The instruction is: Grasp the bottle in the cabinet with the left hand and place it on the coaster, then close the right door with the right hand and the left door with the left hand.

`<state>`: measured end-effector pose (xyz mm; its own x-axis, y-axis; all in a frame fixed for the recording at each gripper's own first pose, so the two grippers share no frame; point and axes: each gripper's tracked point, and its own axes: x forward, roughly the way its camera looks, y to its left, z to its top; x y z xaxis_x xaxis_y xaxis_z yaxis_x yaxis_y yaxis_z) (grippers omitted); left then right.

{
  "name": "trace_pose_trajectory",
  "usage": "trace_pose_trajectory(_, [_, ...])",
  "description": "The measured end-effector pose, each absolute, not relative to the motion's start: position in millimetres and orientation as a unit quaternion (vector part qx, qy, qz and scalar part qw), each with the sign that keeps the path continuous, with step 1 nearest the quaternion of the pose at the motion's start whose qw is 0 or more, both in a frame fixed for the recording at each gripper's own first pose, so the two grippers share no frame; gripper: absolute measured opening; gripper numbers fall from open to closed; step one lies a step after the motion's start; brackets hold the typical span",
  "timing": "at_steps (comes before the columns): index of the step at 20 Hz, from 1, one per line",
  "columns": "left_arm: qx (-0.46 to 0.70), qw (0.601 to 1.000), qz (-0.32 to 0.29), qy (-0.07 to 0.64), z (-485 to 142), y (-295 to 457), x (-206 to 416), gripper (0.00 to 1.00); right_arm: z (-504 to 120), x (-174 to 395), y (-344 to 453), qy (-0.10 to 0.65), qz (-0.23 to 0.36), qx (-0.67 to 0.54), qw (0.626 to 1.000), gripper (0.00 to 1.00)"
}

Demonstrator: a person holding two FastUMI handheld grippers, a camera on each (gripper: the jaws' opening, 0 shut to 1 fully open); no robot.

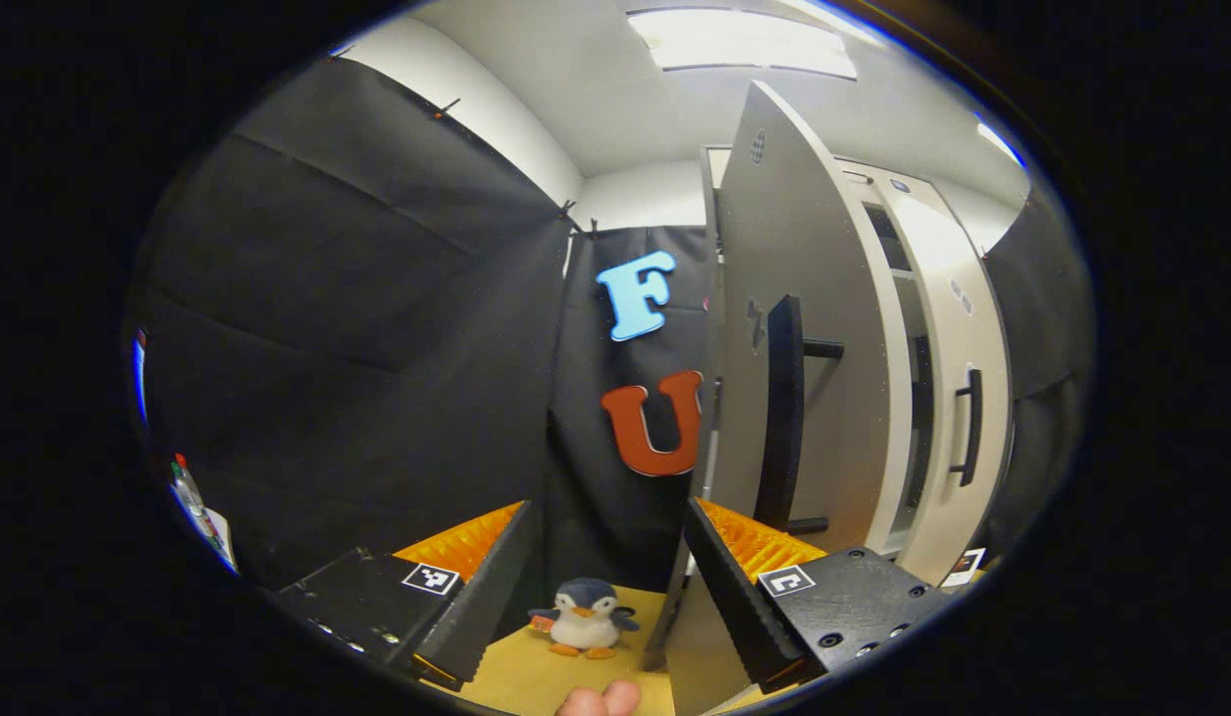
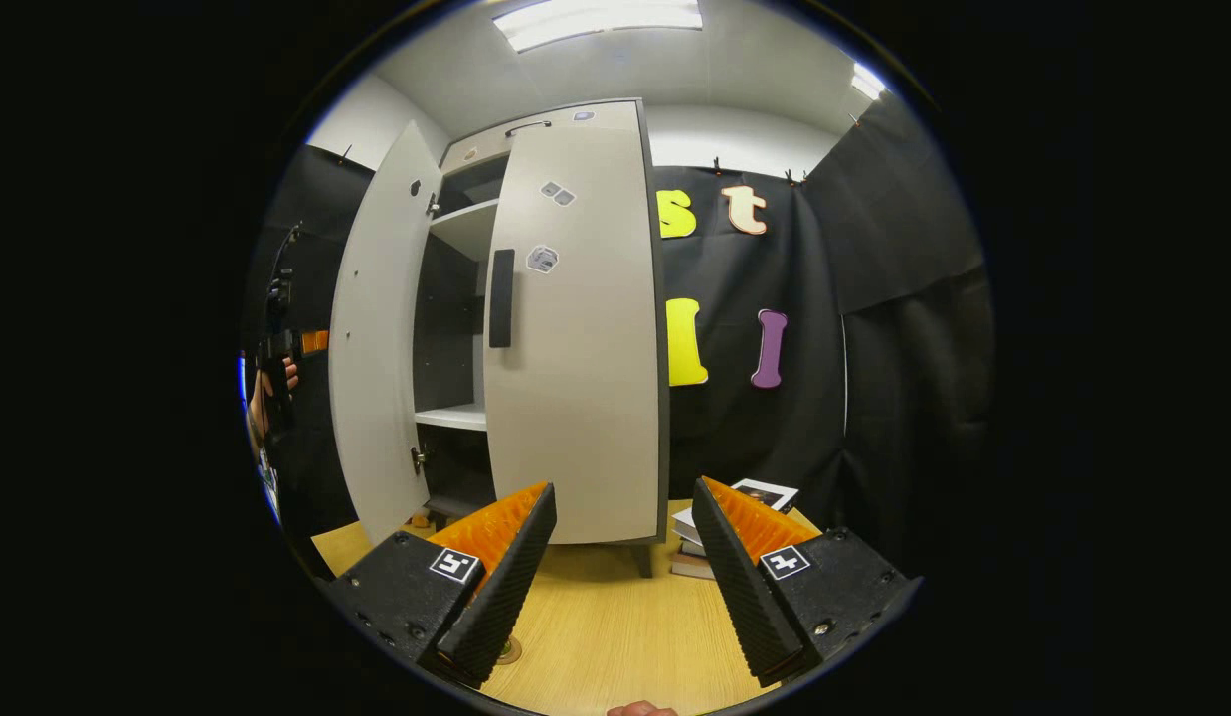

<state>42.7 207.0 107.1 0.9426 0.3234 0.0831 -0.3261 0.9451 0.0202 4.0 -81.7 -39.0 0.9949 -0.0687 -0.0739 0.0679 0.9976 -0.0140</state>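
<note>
Booth: black cloth walls, pale ceiling with bright light panels; a light wood-grain worktop (image 2: 615, 626) carries everything.
Cabinet (image 2: 576, 338): tall, pale grey, flat smooth panels on short dark legs; in the right gripper view the right door (image 2: 576, 398) stands nearly closed, with a dark vertical handle (image 2: 501, 298); the left door (image 2: 377, 338) swings wide open; white shelves (image 2: 454, 416) show in the gap between them, the rest of the interior in shadow.
Left door, left gripper view (image 1: 804, 338): seen almost edge-on, close ahead of the tool; a dark bar handle (image 1: 783, 418) sticks out from it.
Bottle: at the far left rim of the left gripper view a small bottle-like thing (image 1: 188, 492) is squeezed by the lens, too blurred to confirm; whatever it stands on cannot be made out.
Penguin (image 1: 586, 617): a soft plush toy, upright on the worktop between the left tool's fingers, farther off.
Left tool (image 1: 606, 587): ribbed wedge fingers apart, nothing between them.
Right tool (image 2: 623, 577): fingers apart, holding nothing, above the worktop.
Books (image 2: 720, 527): a small stack right of the cabinet, partly hidden behind the right tool's finger.
Hand (image 2: 267, 398): at the left rim of the right gripper view, gripping the other tool; detail unclear.
</note>
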Motion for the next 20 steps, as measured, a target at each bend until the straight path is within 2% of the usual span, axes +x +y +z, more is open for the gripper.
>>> trace_pose_trajectory(2, [0.033, 0.988, 0.14, -0.048, 112, 185, 55, 0.94, -36, 1, -84, 0.035, -0.041, -0.004, 0.999, 0.84])
trace_pose_trajectory(3, [0.043, 0.989, 0.129, -0.053, 114, 176, 60, 0.99, -34, 0, -86, 0.034, -0.045, -0.007, 0.998, 0.84])
trace_pose_trajectory(7, [0.045, 0.994, 0.083, -0.05, 103, 143, 75, 0.99, -33, -9, -97, 0.033, -0.065, -0.008, 0.997, 0.84])
trace_pose_trajectory(15, [0.014, 0.996, 0.079, -0.043, 90, 131, 73, 0.99, -28, -14, -101, 0.028, -0.079, -0.011, 0.996, 0.84])
trace_pose_trajectory(16, [0.008, 0.996, 0.075, -0.036, 84, 125, 71, 0.91, -28, -12, -98, 0.028, -0.076, -0.008, 0.997, 0.84])
trace_pose_trajectory(18, [-0.003, 0.997, 0.071, -0.026, 69, 115, 63, 0.99, -30, -7, -91, 0.029, -0.069, -0.004, 0.997, 0.84])
trace_pose_trajectory(20, [-0.005, 0.997, 0.077, -0.026, 57, 106, 54, 0.99, -33, -2, -84, 0.033, -0.059, -0.001, 0.998, 0.84])
